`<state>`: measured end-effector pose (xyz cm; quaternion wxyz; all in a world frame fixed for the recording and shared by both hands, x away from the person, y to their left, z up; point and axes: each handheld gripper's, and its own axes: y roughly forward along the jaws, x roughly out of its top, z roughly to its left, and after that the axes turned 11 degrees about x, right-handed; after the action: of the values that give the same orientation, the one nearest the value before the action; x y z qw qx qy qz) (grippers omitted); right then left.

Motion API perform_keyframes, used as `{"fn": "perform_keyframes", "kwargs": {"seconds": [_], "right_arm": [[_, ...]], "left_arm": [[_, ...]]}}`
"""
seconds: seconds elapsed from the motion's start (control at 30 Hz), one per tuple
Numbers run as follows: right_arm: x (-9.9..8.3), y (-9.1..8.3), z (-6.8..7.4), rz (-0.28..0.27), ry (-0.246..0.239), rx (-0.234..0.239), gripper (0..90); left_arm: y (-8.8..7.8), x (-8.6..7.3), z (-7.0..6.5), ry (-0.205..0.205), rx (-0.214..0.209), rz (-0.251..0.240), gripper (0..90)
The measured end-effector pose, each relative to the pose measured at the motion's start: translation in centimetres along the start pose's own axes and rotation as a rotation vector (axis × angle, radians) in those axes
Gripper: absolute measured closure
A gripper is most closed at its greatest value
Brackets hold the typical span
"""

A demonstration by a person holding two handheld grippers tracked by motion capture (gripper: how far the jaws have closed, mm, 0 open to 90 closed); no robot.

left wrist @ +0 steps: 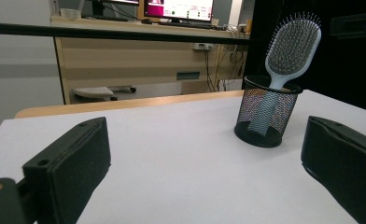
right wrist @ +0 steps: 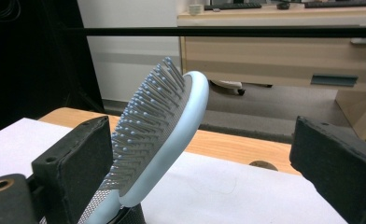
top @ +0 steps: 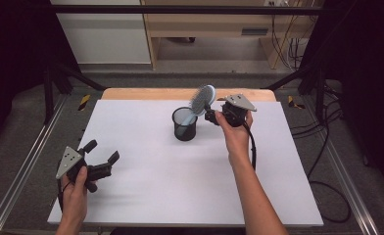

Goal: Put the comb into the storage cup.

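Note:
A pale blue hairbrush [top: 203, 98] stands handle-down in a black mesh cup [top: 184, 125] at the back middle of the white table top [top: 156, 191], its head leaning right. My right gripper [top: 210, 113] is open just right of the cup. In the right gripper view the brush head [right wrist: 167, 116] sits between the jaws, close against the left one, with a wide gap to the right one. My left gripper [top: 102, 151] is open and empty near the front left; its view looks across at the cup [left wrist: 265, 114] and brush [left wrist: 291, 46].
A strip of bare wood [top: 180, 93] runs along the table's far edge. Black frame bars [top: 62, 73] and loose cables [top: 327, 147] flank the table. A wooden desk [right wrist: 288, 51] stands beyond on the far side of the floor.

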<state>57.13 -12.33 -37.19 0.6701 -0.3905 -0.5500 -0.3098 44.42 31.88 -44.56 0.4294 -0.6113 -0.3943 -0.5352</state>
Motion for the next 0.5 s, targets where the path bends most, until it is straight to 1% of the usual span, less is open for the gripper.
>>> {"fn": "perform_keyframes", "kwargs": {"seconds": [0.1, 0.2, 0.37, 0.5], "right_arm": [[0.2, -0.3, -0.1, 0.005, -0.012, 0.007, 6.0], [0.4, -0.6, -0.1, 0.008, -0.007, 0.019, 5.8], [0.9, -1.3, -0.3, 0.039, 0.015, 0.039, 4.0], [1.1, -1.9, -0.7, 0.069, 0.037, 0.072, 2.7]], "left_arm": [[-0.1, 0.0, 0.1, -0.004, 0.002, -0.002, 1.6], [0.0, 0.0, 0.1, -0.006, 0.004, -0.004, 1.6], [-0.1, 0.0, 0.2, -0.003, 0.009, -0.002, 1.6], [-0.2, 0.0, 0.3, -0.002, 0.016, -0.001, 1.6]]}}
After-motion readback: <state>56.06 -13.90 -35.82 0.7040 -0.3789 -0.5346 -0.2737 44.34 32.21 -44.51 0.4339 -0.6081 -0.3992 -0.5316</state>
